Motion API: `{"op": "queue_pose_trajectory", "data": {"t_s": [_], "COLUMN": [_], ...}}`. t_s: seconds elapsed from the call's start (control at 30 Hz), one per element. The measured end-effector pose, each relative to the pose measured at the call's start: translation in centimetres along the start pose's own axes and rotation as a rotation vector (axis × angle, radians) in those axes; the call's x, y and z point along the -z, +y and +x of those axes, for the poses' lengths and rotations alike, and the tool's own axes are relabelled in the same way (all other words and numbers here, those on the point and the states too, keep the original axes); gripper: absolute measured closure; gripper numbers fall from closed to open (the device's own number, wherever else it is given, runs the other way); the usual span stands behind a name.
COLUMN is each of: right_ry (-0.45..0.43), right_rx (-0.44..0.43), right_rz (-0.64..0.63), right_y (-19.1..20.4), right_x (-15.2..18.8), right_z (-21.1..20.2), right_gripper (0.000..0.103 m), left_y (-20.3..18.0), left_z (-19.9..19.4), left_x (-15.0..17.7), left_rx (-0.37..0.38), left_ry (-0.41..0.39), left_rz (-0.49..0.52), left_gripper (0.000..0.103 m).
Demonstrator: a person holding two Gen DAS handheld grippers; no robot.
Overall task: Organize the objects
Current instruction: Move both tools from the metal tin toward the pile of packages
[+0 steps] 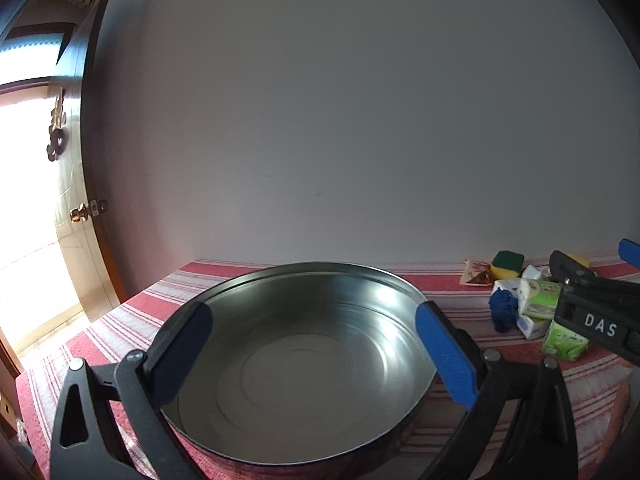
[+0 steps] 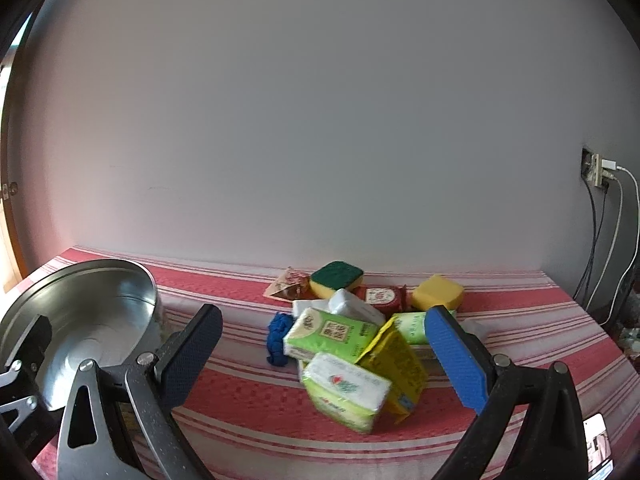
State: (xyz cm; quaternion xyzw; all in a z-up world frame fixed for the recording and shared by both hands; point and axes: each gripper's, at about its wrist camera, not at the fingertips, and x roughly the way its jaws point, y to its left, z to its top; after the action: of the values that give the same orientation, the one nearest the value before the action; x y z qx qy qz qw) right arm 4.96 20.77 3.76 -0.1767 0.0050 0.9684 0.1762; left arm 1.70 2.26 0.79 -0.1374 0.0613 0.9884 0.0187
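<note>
A large empty steel bowl [image 1: 312,360] sits on the red striped tablecloth [image 1: 460,292]; it also shows at the left of the right wrist view [image 2: 88,312]. My left gripper [image 1: 316,356] is open, its fingers spread over the bowl. To the right lies a pile: green tissue packs [image 2: 332,332], a yellow packet [image 2: 396,360], a green-topped sponge [image 2: 336,278], a yellow sponge [image 2: 438,292], a blue knitted item [image 2: 278,338]. My right gripper [image 2: 320,360] is open and empty in front of the pile; it also shows in the left wrist view [image 1: 592,276].
A white wall stands behind the table. A door with a brass knob [image 1: 80,212] is at the left. A wall socket with cables [image 2: 600,172] is at the right. The red striped cloth [image 2: 240,400] runs to the table's edges.
</note>
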Motion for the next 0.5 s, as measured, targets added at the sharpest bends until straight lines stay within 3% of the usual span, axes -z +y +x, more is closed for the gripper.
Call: {"op": "queue_pose_trajectory", "data": {"t_s": [0.33,0.5], "right_ry": [0.020,0.010], "right_rx": [0.022,0.058], "right_rz": [-0.007,-0.073], "right_y": [-1.7,-2.7], "right_x": [0.1,0.5], "right_z": [1.1,0.9], "right_gripper": [0.001,0.001], "left_y": [-2.9,-4.4], "left_z": [-1.4,-1.2], "left_x": [-0.7,-1.1], "left_rx": [0.064,0.093], "left_ry": [-0.028,-0.014], "left_rz": [0.075,0.104], "left_gripper": [0.000,0.000]}}
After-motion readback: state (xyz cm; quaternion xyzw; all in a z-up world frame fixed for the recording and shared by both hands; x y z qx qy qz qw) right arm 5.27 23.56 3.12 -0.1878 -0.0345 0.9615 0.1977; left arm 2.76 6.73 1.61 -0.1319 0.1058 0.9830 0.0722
